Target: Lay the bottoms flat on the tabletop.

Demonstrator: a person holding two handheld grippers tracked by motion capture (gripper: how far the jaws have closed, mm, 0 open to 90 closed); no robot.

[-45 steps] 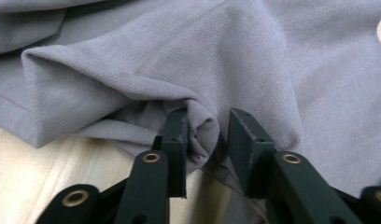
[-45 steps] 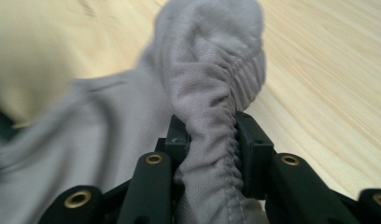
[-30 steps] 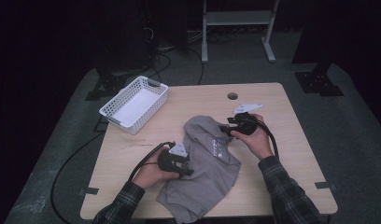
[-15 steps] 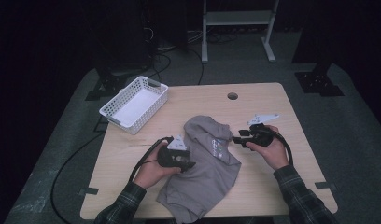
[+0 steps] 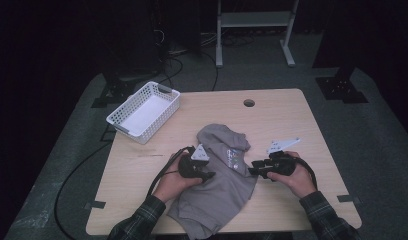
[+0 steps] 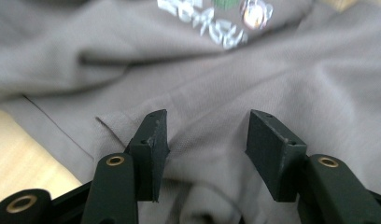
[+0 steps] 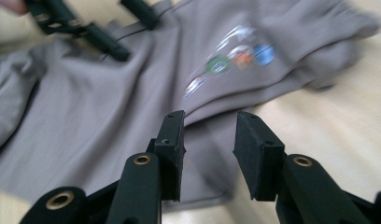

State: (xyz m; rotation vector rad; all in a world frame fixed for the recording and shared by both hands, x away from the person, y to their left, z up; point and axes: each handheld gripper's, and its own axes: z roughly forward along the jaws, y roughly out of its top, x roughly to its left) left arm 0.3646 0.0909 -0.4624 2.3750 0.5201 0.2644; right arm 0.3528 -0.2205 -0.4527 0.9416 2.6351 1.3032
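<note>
A grey T-shirt (image 5: 223,186) with a small coloured print (image 5: 234,156) lies crumpled on the wooden table (image 5: 282,115). My left gripper (image 5: 208,175) rests on the shirt's left side. Its jaws stand apart over the cloth (image 6: 272,79), with a small fold beside the left pad (image 6: 153,140). My right gripper (image 5: 252,170) is at the shirt's right edge and points left. Its jaws have just been closing and still stand apart. The shirt's hem (image 7: 202,116) lies just beyond and below the pads, and neither pad presses on it. The left gripper (image 7: 100,32) also appears across the shirt in the right gripper view.
A white plastic basket (image 5: 144,111) stands at the table's back left corner. A round cable hole (image 5: 249,103) is near the far edge. Black cables (image 5: 87,175) trail off the left side, and a metal frame (image 5: 254,30) stands on the floor behind.
My right hand has moved from the shirt's upper part toward the person and down to its right edge, its jaws narrowing. The left hand shifted slightly onto the shirt.
</note>
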